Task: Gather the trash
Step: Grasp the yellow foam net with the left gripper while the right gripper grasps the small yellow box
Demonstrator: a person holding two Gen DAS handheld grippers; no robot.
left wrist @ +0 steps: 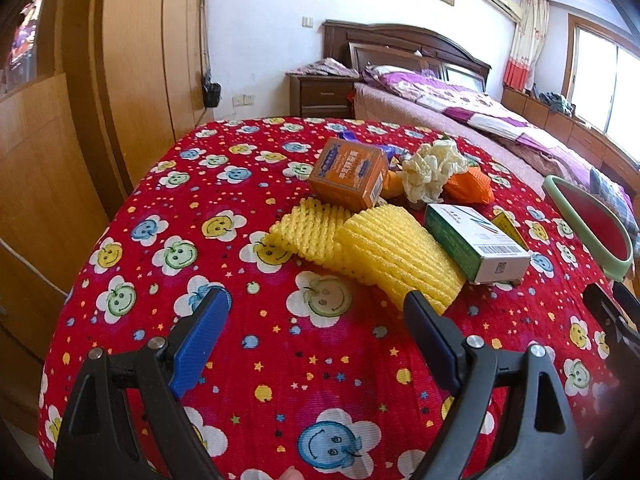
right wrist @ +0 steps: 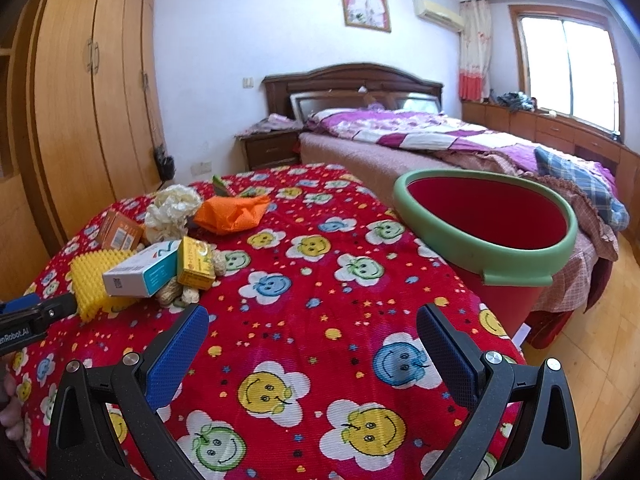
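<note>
Beyond the claws stands a dark wooden bed [right wrist: 420, 132], a tall wardrobe [right wrist: 92, 92] to their left, a bright window [right wrist: 568, 64] to their right.

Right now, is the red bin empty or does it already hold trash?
Cannot tell fully. The red bin shows only bare red inner wall below its green rim; its bottom is hidden. The trash, like the white-green box, lies on the table.

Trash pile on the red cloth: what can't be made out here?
- Items behind the orange box: left wrist view, hidden by the box.
- Lumps under the white-and-teal box: right wrist view, mostly covered.
- Red bin bottom: right wrist view, hidden by its rim.
- Box print: too small in both views.
</note>
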